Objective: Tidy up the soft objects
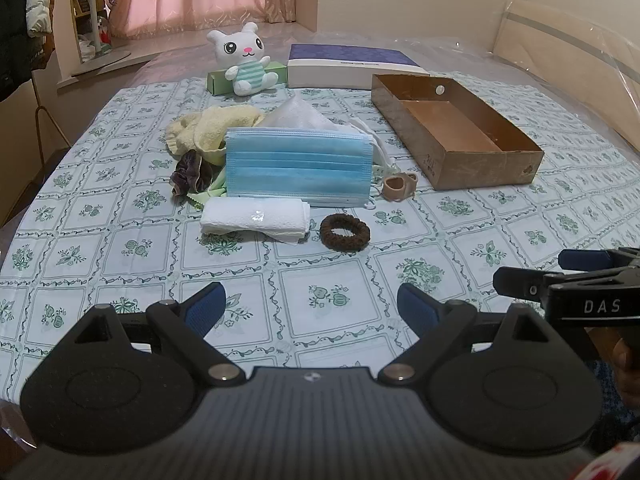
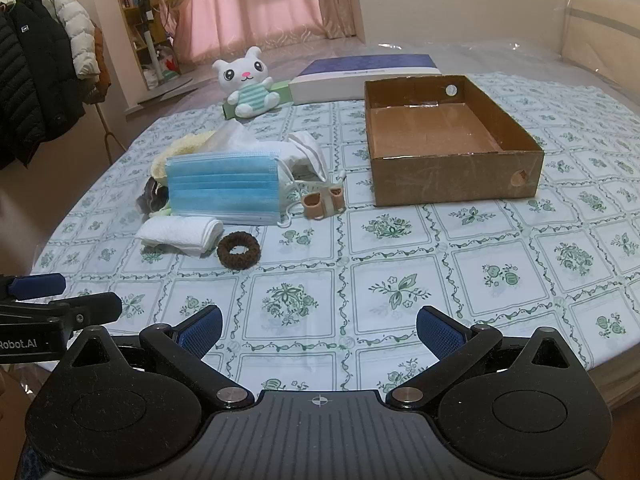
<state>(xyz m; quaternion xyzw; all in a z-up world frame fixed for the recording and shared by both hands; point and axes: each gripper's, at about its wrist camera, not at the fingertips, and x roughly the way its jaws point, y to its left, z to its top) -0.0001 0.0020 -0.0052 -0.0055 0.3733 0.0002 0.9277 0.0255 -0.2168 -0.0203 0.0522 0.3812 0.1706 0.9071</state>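
Surface: floral tablecloth, my cardboard box standing empty.
Tools: left gripper and right gripper, jaws apart, nothing held.
Risk: I judge the mask's ear loops may drag neighbours.
Pile: blue face mask atop; folded tissue, brown scrunchie beside.

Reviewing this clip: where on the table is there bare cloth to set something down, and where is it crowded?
Bare cloth lies between both open grippers, left gripper and right gripper, and the brown hair tie, also right of it, in front of the empty cardboard box. Crowded: the heap around the blue masks, folded white towel and yellow cloth.
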